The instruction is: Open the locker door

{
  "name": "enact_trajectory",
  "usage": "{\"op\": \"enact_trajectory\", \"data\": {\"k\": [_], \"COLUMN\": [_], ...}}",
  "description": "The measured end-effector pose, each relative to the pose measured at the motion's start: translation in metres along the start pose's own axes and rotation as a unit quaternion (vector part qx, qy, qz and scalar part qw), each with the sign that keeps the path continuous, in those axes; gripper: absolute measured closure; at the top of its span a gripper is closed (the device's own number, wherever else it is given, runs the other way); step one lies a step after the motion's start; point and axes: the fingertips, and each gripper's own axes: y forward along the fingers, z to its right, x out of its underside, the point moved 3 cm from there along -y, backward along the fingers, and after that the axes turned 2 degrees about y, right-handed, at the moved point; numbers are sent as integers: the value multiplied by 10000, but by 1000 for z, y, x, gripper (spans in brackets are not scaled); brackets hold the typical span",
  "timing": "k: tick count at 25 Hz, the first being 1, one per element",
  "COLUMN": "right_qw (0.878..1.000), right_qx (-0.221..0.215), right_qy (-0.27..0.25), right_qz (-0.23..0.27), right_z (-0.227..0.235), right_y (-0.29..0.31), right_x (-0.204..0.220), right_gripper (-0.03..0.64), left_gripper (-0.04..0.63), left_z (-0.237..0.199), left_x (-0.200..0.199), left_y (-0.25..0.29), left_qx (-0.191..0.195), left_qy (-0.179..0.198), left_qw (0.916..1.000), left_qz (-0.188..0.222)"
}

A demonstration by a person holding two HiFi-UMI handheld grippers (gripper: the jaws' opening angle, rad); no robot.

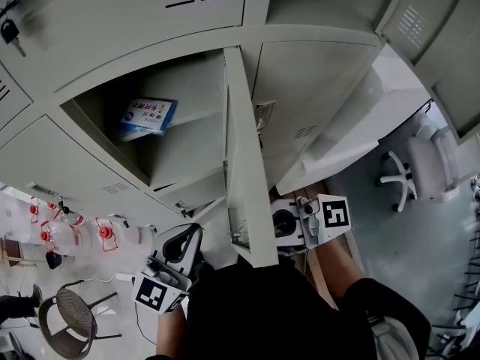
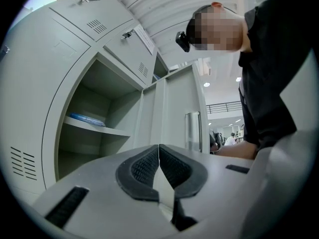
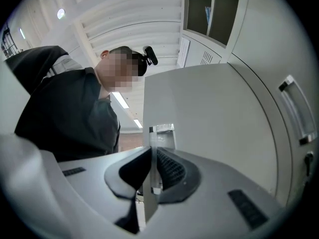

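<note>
Grey metal lockers [image 1: 90, 21] fill the wall, and the locker door [image 1: 244, 163] of the middle one already stands swung out, edge-on toward the person in the head view. Its compartment [image 1: 195, 96] is exposed, with a blue packet [image 1: 146, 116] lying on the shelf [image 2: 94, 128] inside.

The right gripper [image 3: 151, 156] is clenched on the thin free edge of the door. In the right gripper view a narrow metal strip sits between the two pads, and both press on it. The left gripper [image 2: 159, 158] is closed too, but on nothing, and its pads meet each other. It hangs low, near the door on the compartment side, and does not touch it.

I judge the task as mostly done, because the door is far from its frame and the inside can be reached. What is left, it seems, is only to swing the door a little wider if needed and then let go of the edge. The grip is on a thin strip, so it may slip if the pull does not follow the door's arc.
</note>
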Motion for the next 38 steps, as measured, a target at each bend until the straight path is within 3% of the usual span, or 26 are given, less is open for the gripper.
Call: {"op": "enact_trajectory", "data": {"k": [12,38], "right_qw": [9988,9922], "right_qx": [-477,-1177], "right_qy": [-14,390], "right_qz": [-113,157], "right_z": [-2,4], "right_y": [-27,-83], "right_x": [-6,-20], "right_gripper": [571,569], "left_gripper": [578,578], "left_z": [16,36], "left_x": [7,11], "left_y": [12,47], "left_qx": [-207,-62], "left_qy": [10,64], "left_qw": [9998,9995], "left_qz": [-38,-306]}}
